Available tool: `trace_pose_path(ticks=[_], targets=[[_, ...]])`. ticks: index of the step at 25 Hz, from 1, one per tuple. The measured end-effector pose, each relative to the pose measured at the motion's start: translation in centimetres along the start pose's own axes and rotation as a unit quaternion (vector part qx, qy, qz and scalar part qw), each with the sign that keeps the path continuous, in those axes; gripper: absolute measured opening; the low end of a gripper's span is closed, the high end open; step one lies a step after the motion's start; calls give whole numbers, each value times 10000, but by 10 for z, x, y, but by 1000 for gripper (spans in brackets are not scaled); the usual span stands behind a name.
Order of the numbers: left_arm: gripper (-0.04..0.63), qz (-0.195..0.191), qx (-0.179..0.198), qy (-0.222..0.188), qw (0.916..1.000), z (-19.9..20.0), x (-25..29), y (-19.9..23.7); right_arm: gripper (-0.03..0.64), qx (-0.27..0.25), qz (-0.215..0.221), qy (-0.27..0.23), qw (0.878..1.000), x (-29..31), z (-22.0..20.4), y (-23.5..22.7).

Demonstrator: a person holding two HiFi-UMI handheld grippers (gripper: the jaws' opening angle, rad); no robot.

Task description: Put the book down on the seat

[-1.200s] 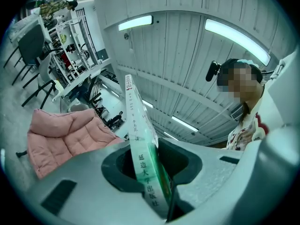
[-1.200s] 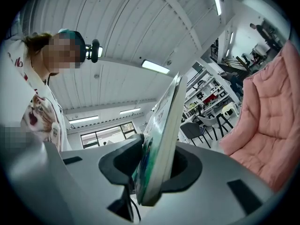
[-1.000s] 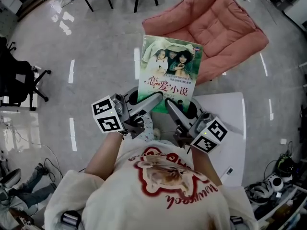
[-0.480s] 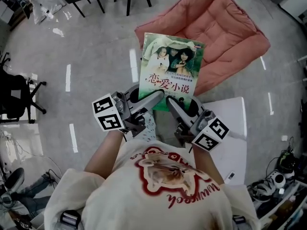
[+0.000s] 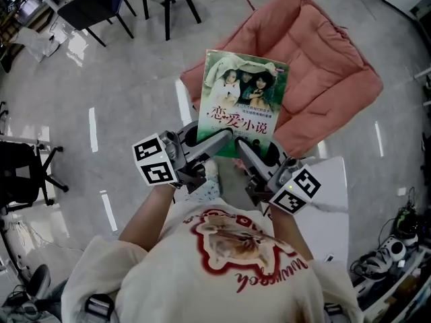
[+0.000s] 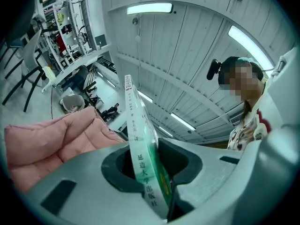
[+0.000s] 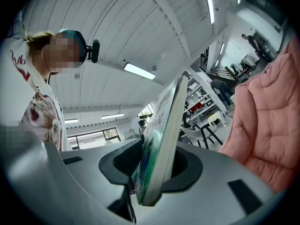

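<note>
Short of the seat (image 5: 323, 66) at one o'clock, left tongs (image 5: 222, 136) and right tongs (image 5: 244, 147) clamped the book (image 5: 242, 103); lowering flat seemed wisest.

We see the book (image 5: 244, 99), its lower edge hidden under the left gripper (image 5: 222, 137) and right gripper (image 5: 244, 147). It covers part of the pink seat cushion (image 5: 330, 79).
</note>
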State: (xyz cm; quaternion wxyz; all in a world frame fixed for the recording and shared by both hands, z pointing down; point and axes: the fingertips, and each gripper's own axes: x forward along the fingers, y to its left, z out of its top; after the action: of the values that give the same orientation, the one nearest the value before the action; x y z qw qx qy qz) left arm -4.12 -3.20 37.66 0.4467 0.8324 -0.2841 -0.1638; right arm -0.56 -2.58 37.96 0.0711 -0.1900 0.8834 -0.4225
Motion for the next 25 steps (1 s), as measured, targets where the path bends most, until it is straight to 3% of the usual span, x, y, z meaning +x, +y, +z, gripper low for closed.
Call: trace_pose_path(ticks=[5,12,25], targets=[[87,-84,-66,-199,9997,2,-3,-6,112,-173,-30,155,9997,0,2,8],[87,-185,633,-370,9971,9,-4,-16,114,-658,373,-133,9970,1,9,15],[89,-184,145,-219,9995,6,-2,-9,115,-397,-63,62,9992,1,7,10]])
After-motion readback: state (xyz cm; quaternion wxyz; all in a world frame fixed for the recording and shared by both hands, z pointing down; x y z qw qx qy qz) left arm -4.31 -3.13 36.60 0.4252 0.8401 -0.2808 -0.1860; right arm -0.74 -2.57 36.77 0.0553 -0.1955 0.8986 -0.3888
